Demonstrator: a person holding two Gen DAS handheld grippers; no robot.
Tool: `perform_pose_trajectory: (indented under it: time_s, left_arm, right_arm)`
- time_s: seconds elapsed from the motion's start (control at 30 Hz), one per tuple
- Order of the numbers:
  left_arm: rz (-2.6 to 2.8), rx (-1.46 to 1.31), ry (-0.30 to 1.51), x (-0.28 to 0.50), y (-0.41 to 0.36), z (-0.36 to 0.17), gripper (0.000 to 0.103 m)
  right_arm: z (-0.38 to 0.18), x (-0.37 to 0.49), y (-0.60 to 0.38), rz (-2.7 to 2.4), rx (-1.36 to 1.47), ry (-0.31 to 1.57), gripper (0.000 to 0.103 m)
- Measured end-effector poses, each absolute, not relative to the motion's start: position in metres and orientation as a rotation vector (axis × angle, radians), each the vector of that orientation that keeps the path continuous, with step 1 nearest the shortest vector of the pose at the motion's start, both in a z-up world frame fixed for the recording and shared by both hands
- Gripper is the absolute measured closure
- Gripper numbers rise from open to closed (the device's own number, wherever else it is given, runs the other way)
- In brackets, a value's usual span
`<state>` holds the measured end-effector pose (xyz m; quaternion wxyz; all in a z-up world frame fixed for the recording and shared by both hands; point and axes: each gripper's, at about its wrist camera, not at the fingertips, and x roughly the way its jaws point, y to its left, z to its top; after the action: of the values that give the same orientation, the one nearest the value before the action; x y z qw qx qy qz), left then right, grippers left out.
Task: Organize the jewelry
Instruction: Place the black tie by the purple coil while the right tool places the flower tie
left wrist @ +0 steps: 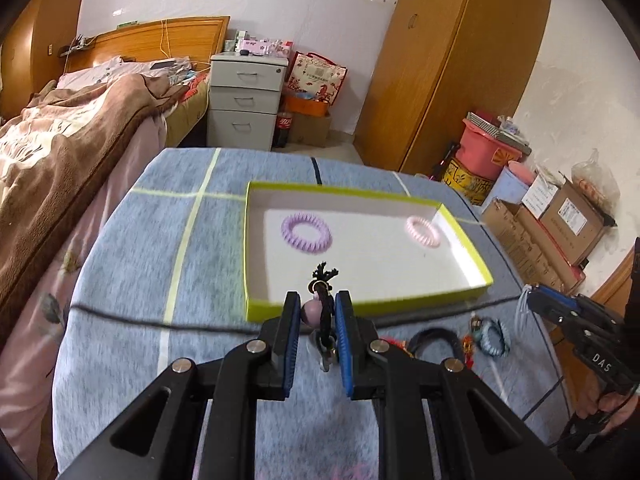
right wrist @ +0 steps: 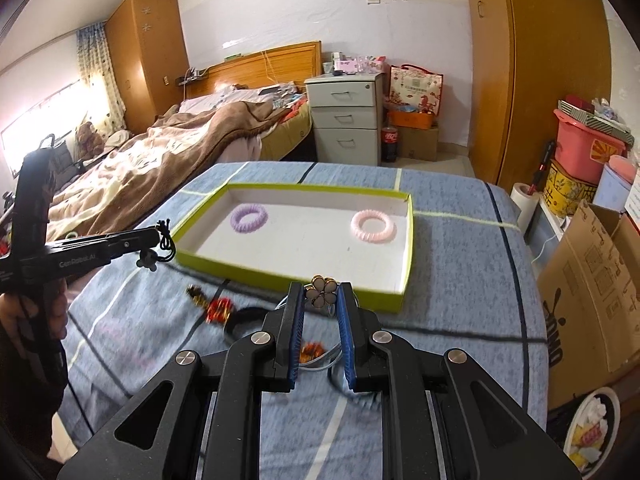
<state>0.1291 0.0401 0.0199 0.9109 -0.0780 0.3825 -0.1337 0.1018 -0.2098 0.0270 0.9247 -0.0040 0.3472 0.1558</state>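
Black cord with a pink bead [left wrist: 322,312] sits pinched between the left gripper [left wrist: 318,300] pads, near side of the green-rimmed tray [left wrist: 360,304]. Right gripper [right wrist: 320,292] clamps a flower charm [right wrist: 323,293] — tray just beyond, 2 hair rings inside.

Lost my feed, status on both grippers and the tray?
Left gripper shut on black cord charm. Right gripper shut on flower piece. Green tray ahead, two hair rings inside. Path clear.
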Motion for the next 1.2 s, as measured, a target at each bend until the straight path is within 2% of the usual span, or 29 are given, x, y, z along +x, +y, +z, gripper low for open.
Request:
perform_pose_trajectory:
  time_s: [0.43,1.2]
  left_arm:
    - [-0.323,-0.145,0.790,0.174,0.015,0.028,0.085]
    - [-0.275,-0.169,0.937,0.218,0.007,-0.023,0.084]
  right_arm:
    - [0.020,0.179,-0.213,0.264,-0.011,0.769,0.086]
    - [-0.027,0.235,-0.224,0.205,-0.047,0.904,0.086]
